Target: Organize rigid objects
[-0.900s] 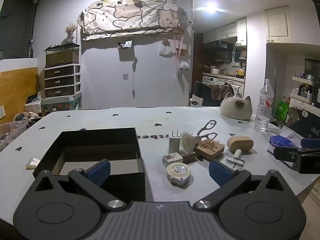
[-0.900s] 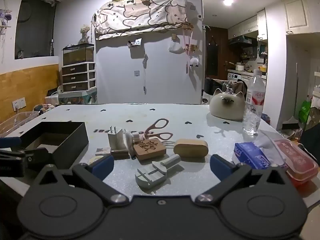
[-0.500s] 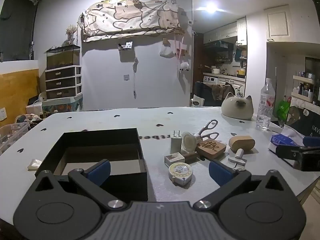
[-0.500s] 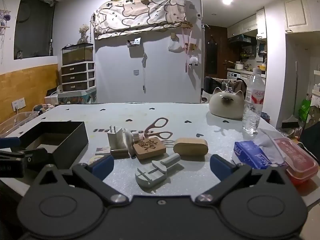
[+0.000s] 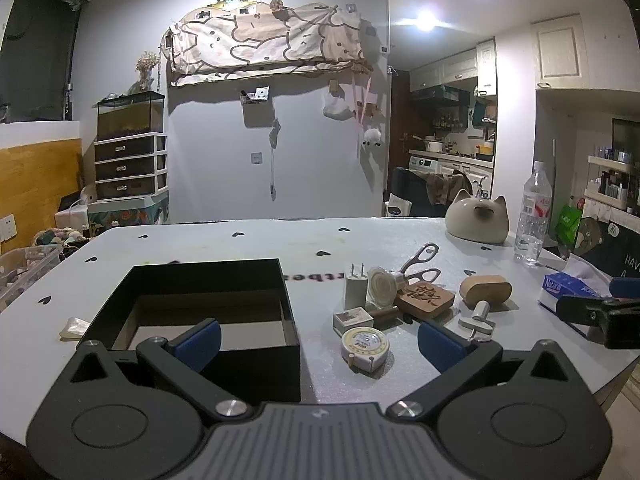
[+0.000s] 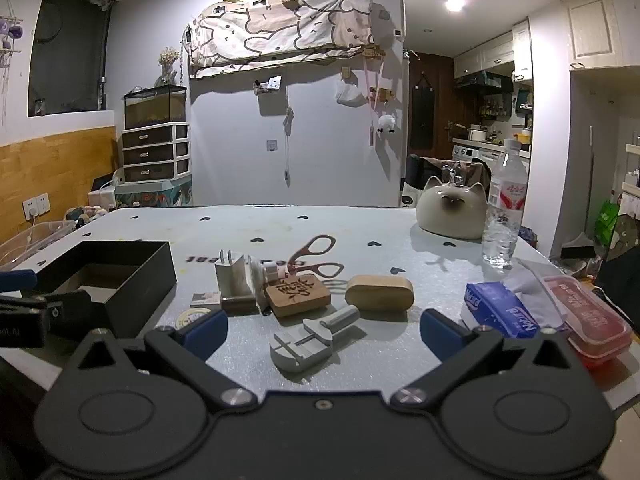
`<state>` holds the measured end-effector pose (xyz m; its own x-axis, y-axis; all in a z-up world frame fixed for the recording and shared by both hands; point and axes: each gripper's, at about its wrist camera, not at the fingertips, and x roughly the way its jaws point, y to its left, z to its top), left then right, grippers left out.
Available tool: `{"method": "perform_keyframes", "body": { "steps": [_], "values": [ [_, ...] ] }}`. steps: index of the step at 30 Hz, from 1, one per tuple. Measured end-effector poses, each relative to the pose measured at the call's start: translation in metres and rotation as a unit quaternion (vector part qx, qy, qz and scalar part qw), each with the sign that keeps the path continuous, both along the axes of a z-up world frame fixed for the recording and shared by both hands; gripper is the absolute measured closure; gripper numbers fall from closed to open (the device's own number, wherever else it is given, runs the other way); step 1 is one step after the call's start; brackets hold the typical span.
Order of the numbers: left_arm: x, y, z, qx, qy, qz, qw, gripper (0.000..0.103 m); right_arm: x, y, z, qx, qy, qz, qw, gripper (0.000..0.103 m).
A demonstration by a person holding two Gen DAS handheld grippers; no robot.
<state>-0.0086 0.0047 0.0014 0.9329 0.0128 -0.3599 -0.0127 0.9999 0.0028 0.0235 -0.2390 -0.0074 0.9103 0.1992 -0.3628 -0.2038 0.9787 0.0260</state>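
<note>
Both grippers spread wide, holding nothing: left gripper (image 5: 318,338) near black box (image 5: 208,280), right gripper (image 6: 323,330) just short of gray tool (image 6: 310,338).

Gray tool lies flat at 12 o'clock of right gripper; judged light, stiff plastic, best pinched across its narrow handle (slim pin looks fragile).

Wooden oval (image 6: 379,293) at 1 o'clock, carved block (image 6: 298,294) at 11, plug (image 6: 233,278) and scissors (image 6: 316,258) behind crowd approach. Tissue pack (image 6: 500,312) at 2 o'clock, apart.
</note>
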Motion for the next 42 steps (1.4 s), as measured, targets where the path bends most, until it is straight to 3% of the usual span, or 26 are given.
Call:
{"method": "perform_keyframes", "body": {
  "steps": [42],
  "values": [
    [-0.0004,-0.002,-0.0005,0.001,0.002,-0.003,1.0,0.0,-0.0033,-0.0004,0.0003,-0.001,-0.001,0.001,1.0,0.0]
  ]
}}
